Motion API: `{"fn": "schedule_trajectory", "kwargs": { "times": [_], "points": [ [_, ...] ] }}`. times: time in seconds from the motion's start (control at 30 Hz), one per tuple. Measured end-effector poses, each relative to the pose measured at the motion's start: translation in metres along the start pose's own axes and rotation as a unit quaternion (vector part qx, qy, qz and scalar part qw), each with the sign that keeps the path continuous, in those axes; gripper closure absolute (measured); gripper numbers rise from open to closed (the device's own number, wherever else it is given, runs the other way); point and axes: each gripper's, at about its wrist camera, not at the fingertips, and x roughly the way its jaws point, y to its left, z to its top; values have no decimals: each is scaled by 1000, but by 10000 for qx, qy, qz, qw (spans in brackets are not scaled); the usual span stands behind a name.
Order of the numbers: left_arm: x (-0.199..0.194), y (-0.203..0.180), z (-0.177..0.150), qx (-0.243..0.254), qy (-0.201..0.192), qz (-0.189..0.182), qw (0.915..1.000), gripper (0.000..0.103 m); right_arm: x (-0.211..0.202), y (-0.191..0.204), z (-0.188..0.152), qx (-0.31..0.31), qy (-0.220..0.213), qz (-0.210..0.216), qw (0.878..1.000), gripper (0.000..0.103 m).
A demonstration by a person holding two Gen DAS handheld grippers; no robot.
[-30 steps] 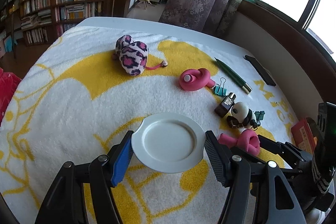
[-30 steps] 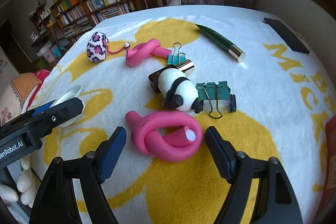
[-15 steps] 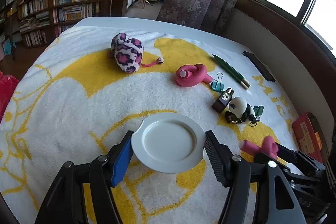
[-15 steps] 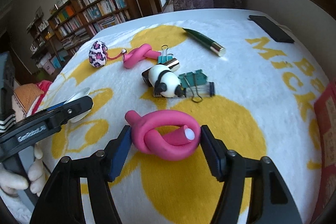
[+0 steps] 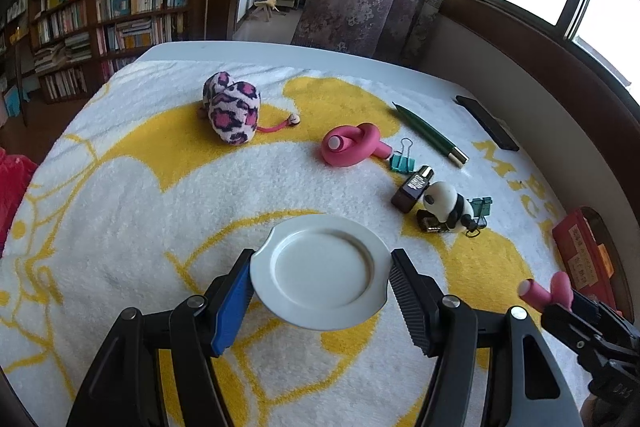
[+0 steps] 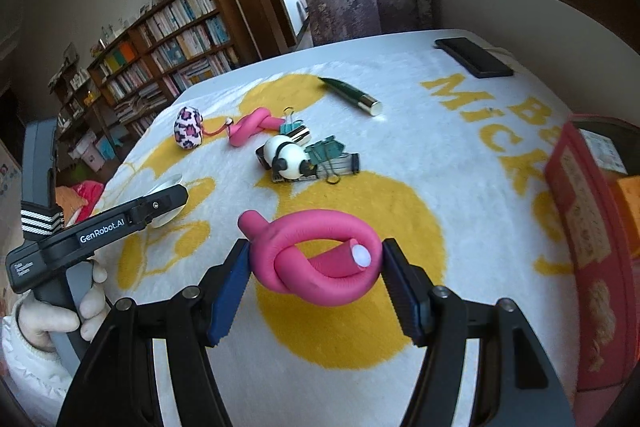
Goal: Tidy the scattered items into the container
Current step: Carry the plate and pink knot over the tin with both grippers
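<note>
My left gripper (image 5: 320, 287) is shut on a small white plate (image 5: 320, 269) and holds it above the towel. My right gripper (image 6: 316, 269) is shut on a knotted pink foam roller (image 6: 320, 263), lifted off the towel; its tip shows in the left wrist view (image 5: 546, 291) at the far right. A second pink knotted roller (image 5: 352, 145), a leopard plush (image 5: 234, 111), a panda figure (image 5: 446, 203), a small dark bottle (image 5: 412, 189), teal binder clips (image 5: 402, 161) and a green pen (image 5: 430, 135) lie on the towel.
A yellow and white towel (image 5: 140, 187) covers the table. A black phone (image 5: 486, 123) lies at the far right edge. A red box (image 6: 592, 227) stands at the right. Bookshelves and curtains are beyond the table.
My right gripper closed on the pink roller and lifted it up and back from the panda. My left gripper rose slightly, still holding the plate.
</note>
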Motion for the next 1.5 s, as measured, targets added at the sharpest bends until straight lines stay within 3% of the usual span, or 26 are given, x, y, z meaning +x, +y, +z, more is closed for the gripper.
{"fn": "schedule_trajectory", "kwargs": {
  "times": [0.43,0.67,1.0,1.2,1.5],
  "points": [
    [-7,-54,-8,407,94,-324,9986,35,-75,-62,-8,624,-725,-434,9945,34],
    [-7,-98,-13,745,162,-514,9958,35,-123,-125,-21,1155,-1132,-1136,9803,34],
    [-4,-163,-21,1281,294,-713,9888,35,-154,-189,-48,1583,-1213,-1821,9628,34],
    [-7,-208,-25,1640,286,-903,9819,35,-160,-203,-50,1617,-1286,-1838,9610,34],
    [-7,-254,-35,2043,352,-1097,9721,35,-155,-224,-17,1568,-1388,-1762,9618,33]
  ]
}}
